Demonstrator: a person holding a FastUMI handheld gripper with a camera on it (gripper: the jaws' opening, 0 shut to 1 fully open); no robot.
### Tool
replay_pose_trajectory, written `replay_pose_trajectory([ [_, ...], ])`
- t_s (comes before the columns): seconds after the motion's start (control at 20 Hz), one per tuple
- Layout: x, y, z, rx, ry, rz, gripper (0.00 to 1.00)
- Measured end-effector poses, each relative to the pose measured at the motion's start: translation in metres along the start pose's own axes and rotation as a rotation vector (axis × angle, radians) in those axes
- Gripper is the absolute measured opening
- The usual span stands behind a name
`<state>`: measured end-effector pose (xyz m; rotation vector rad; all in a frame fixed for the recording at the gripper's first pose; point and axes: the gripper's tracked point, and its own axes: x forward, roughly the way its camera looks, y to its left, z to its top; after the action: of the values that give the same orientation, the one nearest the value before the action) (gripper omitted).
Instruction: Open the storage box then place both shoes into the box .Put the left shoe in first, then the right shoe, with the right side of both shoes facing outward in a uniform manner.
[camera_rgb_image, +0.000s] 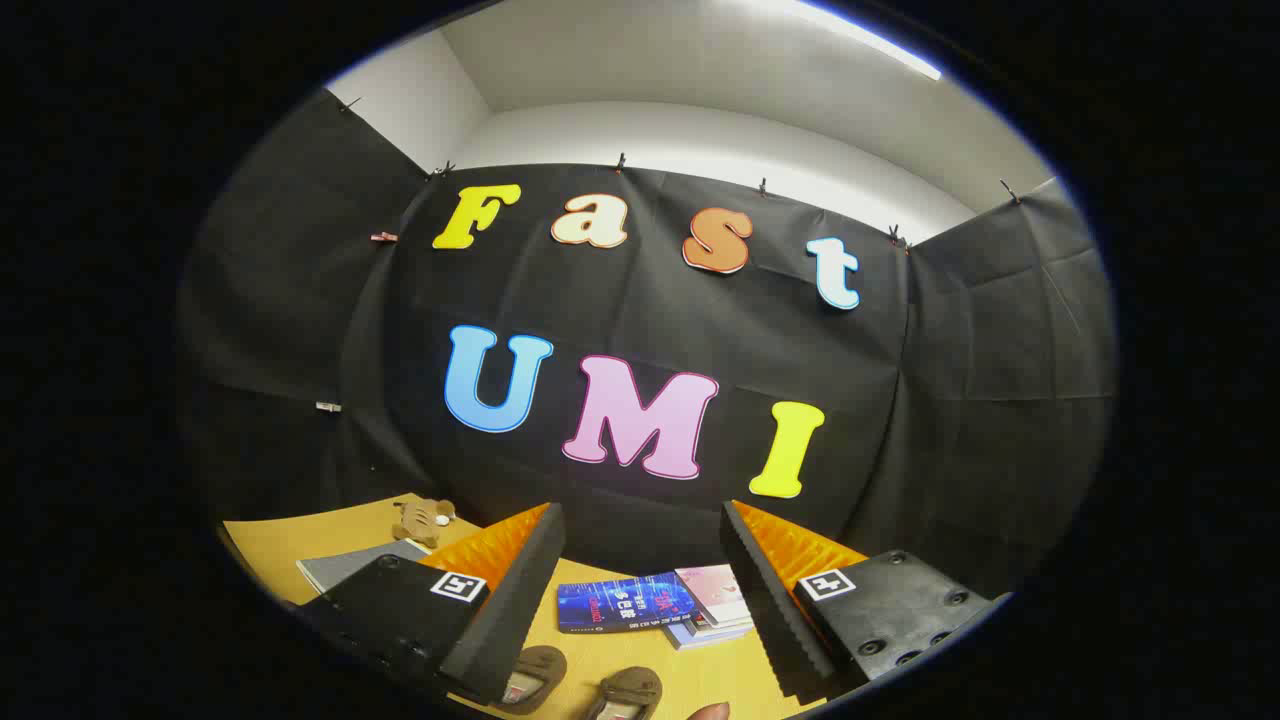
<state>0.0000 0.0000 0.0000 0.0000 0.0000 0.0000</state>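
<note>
Wooden table bears books, shoes; fingers spread, empty

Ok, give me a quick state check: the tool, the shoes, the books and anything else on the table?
Tool: open, holding nothing, raised above the table.
Two shoes: side by side on the table, between the fingers, not yet picked up.
Books: closed, stacked beyond the shoes.
Grey notebook: closed, lying flat.
Small plush toy: lying beyond the notebook.

We are seeing a stack of books lying on the table, a grey notebook and a small plush toy sitting far left.
</note>
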Motion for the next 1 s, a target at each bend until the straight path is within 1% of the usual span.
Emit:
replay_pose_trajectory([
  [1.0, 0.013, 0.015, -0.017, 0.019, 0.047, 0.021, 0.97],
])
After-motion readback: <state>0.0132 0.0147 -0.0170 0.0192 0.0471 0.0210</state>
